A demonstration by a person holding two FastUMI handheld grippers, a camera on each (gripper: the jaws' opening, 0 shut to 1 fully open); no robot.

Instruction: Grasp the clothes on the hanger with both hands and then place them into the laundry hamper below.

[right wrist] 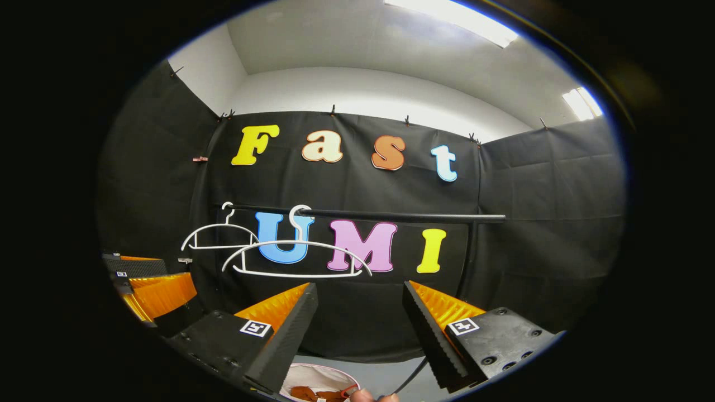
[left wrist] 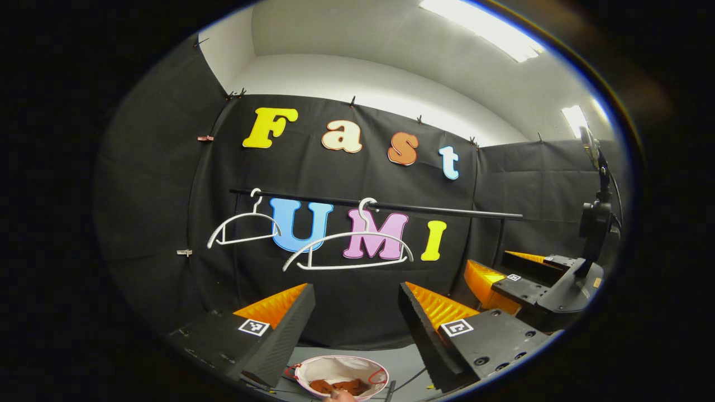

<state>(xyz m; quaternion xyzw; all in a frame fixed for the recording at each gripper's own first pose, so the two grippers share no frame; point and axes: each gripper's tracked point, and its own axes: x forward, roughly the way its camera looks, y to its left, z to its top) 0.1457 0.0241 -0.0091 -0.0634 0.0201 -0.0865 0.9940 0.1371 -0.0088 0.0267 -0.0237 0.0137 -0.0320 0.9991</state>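
Left gripper (left wrist: 356,321) and right gripper (right wrist: 360,321): jaws wide apart, nothing held, both raised facing 2 bare white plastic hangers (left wrist: 347,248) on black rail (left wrist: 380,206). Rust-brown clothes (left wrist: 341,385) lie in white round laundry hamper (left wrist: 313,369) below. Judgement: placing step looks complete; next move is just pulling clear, no regrasp req'd.

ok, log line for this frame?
left tool: open | right tool: open | hangers: both bare on rail | brown clothes: in hamper
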